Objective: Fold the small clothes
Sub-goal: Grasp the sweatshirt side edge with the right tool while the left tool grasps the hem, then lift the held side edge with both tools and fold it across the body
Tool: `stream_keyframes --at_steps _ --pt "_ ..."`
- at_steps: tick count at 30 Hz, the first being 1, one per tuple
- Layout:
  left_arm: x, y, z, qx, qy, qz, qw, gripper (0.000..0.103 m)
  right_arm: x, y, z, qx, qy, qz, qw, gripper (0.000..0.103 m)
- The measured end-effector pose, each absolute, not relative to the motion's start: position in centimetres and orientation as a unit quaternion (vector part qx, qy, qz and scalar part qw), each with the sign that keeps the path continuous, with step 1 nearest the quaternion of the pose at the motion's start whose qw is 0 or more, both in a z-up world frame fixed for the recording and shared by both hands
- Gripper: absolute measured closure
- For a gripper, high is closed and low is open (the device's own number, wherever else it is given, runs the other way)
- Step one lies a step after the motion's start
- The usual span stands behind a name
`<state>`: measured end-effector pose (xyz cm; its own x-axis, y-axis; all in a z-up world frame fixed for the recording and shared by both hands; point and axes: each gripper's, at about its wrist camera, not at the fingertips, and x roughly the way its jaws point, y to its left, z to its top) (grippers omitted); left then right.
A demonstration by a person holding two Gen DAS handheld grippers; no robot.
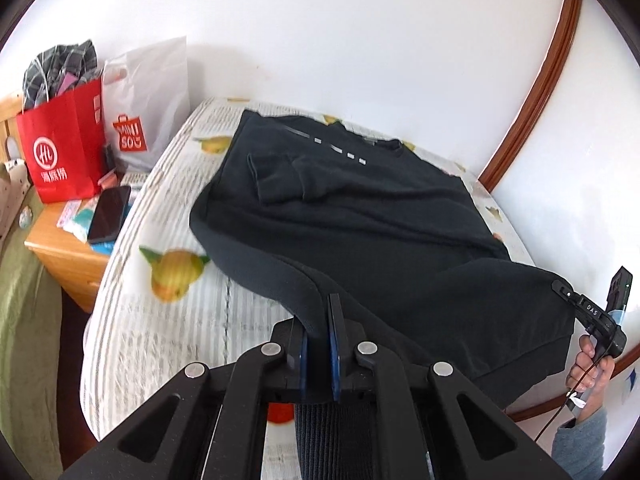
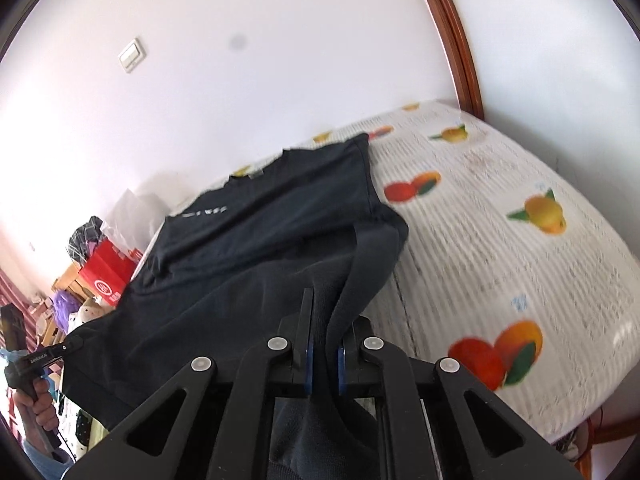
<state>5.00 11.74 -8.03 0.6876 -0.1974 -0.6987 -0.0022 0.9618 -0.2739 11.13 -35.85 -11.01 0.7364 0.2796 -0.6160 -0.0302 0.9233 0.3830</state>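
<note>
A black sweatshirt [image 1: 360, 208] lies on the bed, collar toward the wall, one sleeve folded across its chest. Its near hem is lifted off the mattress by both grippers. My left gripper [image 1: 318, 320] is shut on the hem's left corner; the fabric runs between its blue pads. My right gripper [image 2: 324, 316] is shut on the hem's right corner, cloth draped over one finger. The sweatshirt also shows in the right wrist view [image 2: 260, 240]. The right gripper appears in the left wrist view [image 1: 560, 286], and the left gripper in the right wrist view [image 2: 74, 345], each at a corner.
The mattress [image 1: 180, 320] has a white fruit-print cover and stands against a white wall. A wooden nightstand [image 1: 68, 252] at the left holds a red bag [image 1: 64, 148], a white bag [image 1: 148, 100] and a phone [image 1: 110, 214]. A brown wooden frame [image 2: 452, 32] rises at the right.
</note>
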Motion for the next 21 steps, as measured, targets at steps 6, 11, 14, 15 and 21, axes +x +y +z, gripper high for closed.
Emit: stream_keyframes --at_steps 6,11,14,15,21 --pt "8.1 12.9 -6.4 -0.134 0.367 -0.040 0.920 0.095 14.1 -35.8 -8.6 0.175 0.333 0.096 0.922 0.095" --pt "11.3 14.1 -6.4 -0.150 0.355 -0.022 0.923 0.095 17.9 -35.4 -7.7 0.174 0.324 0.096 0.925 0.095" --pt "13.4 14.4 -6.9 -0.154 0.360 -0.009 0.920 0.095 20.4 -35.2 -8.0 0.178 0.327 0.092 0.923 0.095" --pt "14.2 14.4 -7.1 -0.155 0.363 -0.008 0.919 0.095 21.3 -35.1 -8.2 0.180 0.328 0.091 0.923 0.095" --pt "18.1 13.9 -8.0 -0.128 0.379 0.011 0.916 0.095 25.5 -34.1 -9.2 0.175 0.343 0.087 0.919 0.095"
